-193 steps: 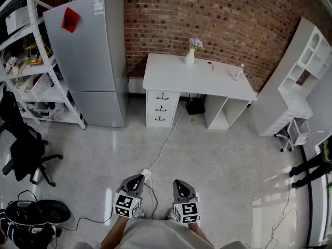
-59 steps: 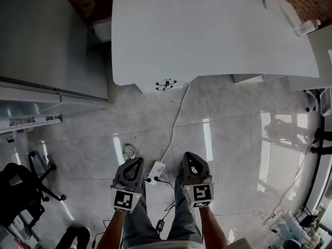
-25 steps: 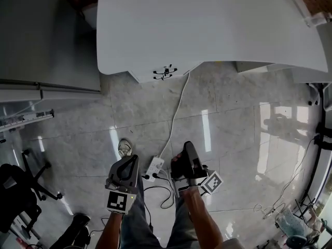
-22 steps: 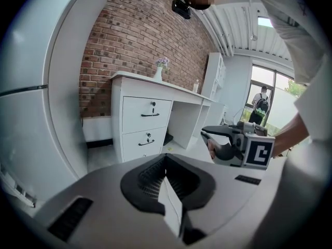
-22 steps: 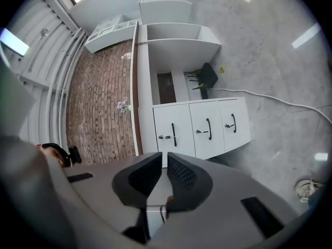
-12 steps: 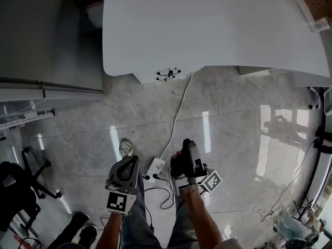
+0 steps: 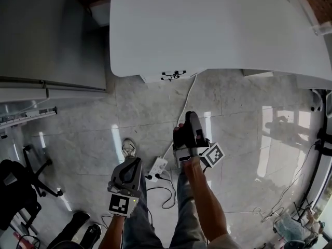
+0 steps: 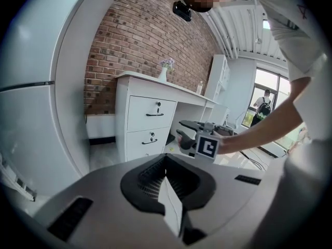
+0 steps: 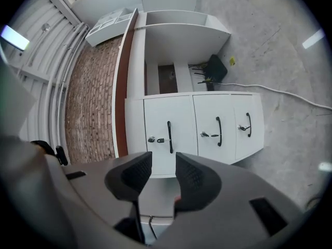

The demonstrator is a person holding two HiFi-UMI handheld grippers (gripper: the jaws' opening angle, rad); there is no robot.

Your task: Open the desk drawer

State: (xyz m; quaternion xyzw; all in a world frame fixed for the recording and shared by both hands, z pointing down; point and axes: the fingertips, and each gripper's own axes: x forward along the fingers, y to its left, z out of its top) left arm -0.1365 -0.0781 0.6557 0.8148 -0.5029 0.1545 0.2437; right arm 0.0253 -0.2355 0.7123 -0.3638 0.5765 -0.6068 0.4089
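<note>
The white desk (image 7: 218, 30) fills the top of the head view, with the black handles of its drawer stack (image 7: 174, 76) just under its front edge. My right gripper (image 7: 189, 119) is rolled on its side over the floor, short of the drawers and pointing at them. Its jaws are open with nothing between them. In the right gripper view (image 9: 163, 173) the three drawer fronts appear turned sideways, the top drawer's handle (image 9: 169, 137) straight ahead. My left gripper (image 7: 133, 164) hangs back near my legs, shut and empty. In the left gripper view it (image 8: 168, 198) faces the drawers (image 8: 154, 108).
A grey fridge (image 7: 52, 35) stands left of the desk. A white power strip (image 7: 158, 166) lies on the tiled floor by my foot (image 7: 128, 148), its cable (image 7: 182, 108) running up to the desk. A black office chair (image 7: 15, 185) stands at the lower left.
My right gripper has moved forward across the floor towards the drawer stack and sits nearer the desk's front edge. The left gripper has stayed by my legs.
</note>
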